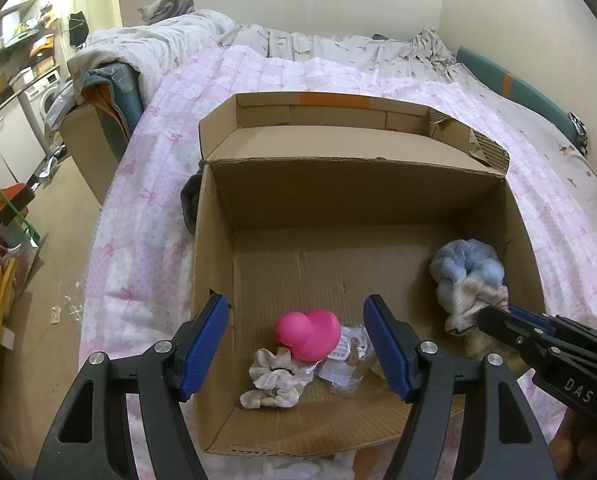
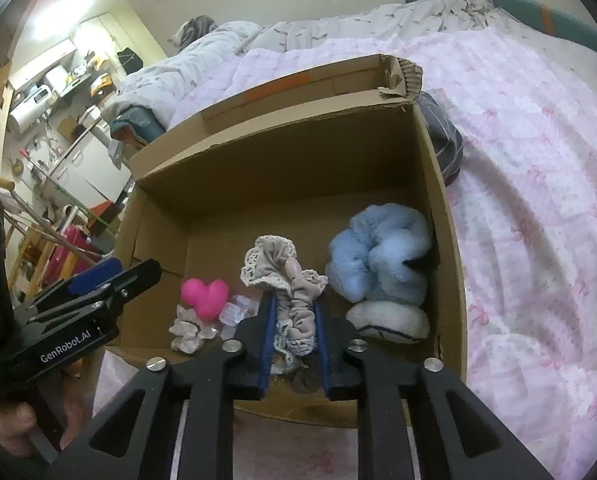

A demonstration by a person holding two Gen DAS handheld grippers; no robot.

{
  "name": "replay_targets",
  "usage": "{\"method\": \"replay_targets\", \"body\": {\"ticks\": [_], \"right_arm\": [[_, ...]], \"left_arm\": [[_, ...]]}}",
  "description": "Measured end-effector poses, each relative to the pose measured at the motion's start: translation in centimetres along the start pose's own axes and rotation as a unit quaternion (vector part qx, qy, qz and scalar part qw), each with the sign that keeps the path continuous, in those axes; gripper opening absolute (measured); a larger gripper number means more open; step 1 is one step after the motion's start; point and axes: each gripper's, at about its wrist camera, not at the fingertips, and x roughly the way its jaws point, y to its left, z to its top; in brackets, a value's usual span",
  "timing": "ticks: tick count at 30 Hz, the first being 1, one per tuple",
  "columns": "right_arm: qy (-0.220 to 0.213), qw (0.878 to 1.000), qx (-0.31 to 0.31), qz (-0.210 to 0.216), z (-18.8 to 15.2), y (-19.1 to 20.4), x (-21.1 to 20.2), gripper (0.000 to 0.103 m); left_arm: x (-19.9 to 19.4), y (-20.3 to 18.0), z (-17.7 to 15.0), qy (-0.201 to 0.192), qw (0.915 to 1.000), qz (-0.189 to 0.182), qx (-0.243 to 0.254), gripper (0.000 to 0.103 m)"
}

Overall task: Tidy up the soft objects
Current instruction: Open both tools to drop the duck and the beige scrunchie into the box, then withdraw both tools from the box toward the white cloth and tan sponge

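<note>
Left tongs (image 1: 296, 346) stand wide apart over the near left part of the open brown cardboard box (image 1: 214, 280), nothing between the blue pads (image 1: 204, 344), pointing down into it. Below the gap, on the box floor: a crumpled white fabric scrunchie (image 1: 272, 380), a hot-pink heart-shaped soft toy (image 1: 308, 334) touching it, and a clear crinkled plastic packet (image 1: 346, 360) just right of the heart. Box sits on a bed with a pink-and-white bow-print quilt (image 1: 146, 208); a dark grey cloth bundle (image 1: 188, 204) lies against the box's outer left wall.

Right tongs (image 2: 294, 322) are nearly together, clamped on a beige scrunchie with white lace trim (image 2: 294, 304); the scrunchie's upper loop fans out beyond the fingertips, its lower end bunches between the blue pads (image 2: 268, 340). The grip looks loose; whether both pads press firmly cannot be told. In the left wrist view the same tongs come in from the right edge, tips at that scrunchie.

Right of it, in the box's right side: a fluffy light-blue plush scrunchie (image 2: 378, 256) against the right wall, and just below it a white padded oval piece with dark edging (image 2: 388, 320), touching the blue one. Further right, only quilt. A person's hand (image 2: 14, 424) holds the left tool's handle at the far left of the right wrist view.
</note>
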Motion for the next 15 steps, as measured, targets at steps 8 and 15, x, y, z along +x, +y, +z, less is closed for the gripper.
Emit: {"method": "replay_targets", "body": {"ticks": [8,15], "right_arm": [[-0.011,1.000,0.020,-0.002,0.09,-0.44,-0.44,0.077],[-0.009,1.000,0.019,-0.003,-0.08,-0.19,-0.54,0.077]], "left_arm": [[-0.16,0.06,-0.01,-0.001,1.0000,0.000,0.000,0.067],[-0.42,0.13,-0.25,0.001,1.0000,-0.003,0.002,0.067]]}}
